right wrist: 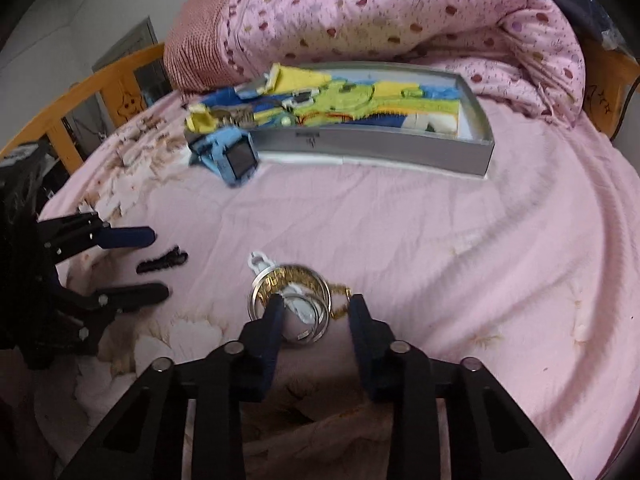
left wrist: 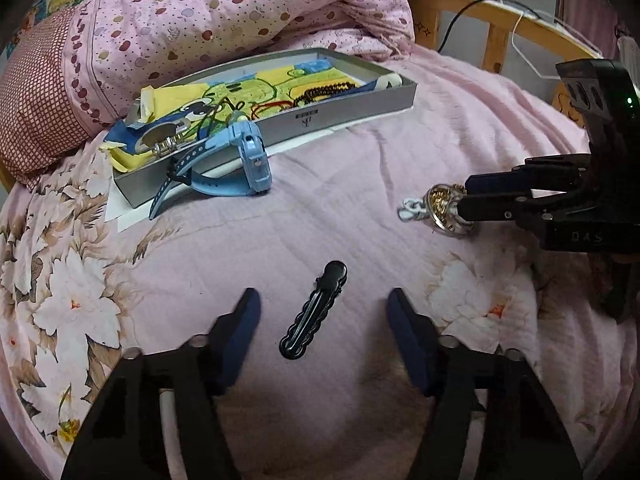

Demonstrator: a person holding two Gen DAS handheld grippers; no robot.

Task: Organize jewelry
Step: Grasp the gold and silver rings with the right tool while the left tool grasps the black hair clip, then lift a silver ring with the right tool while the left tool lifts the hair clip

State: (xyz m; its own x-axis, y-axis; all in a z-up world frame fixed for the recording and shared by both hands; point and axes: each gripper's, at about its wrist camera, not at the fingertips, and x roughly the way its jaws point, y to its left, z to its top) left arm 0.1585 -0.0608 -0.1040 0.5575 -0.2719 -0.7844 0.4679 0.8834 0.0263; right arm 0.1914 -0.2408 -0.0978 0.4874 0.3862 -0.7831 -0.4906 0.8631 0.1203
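Observation:
A black hair clip (left wrist: 312,312) lies on the pink bed sheet between the fingers of my left gripper (left wrist: 323,294), which is open, its pads clear of the clip on both sides. The right wrist view shows that left gripper (right wrist: 160,264) beside the clip (right wrist: 162,262). A pile of silver bangles (right wrist: 290,304) with a gold chain (right wrist: 340,292) and a white clasp (right wrist: 258,260) sits at my right gripper (right wrist: 316,300). Its jaws stand narrow over the pile; a gap shows beside the right pad. From the left wrist view, the right gripper (left wrist: 464,194) reaches the bangles (left wrist: 444,212).
A grey box (left wrist: 320,120) lined with colourful cloth holds beads and cords at the back. A blue watch (left wrist: 252,160) leans against its front wall. A rolled pink quilt (left wrist: 240,8) lies behind, and a wooden bed rail (left wrist: 496,20) runs beyond it.

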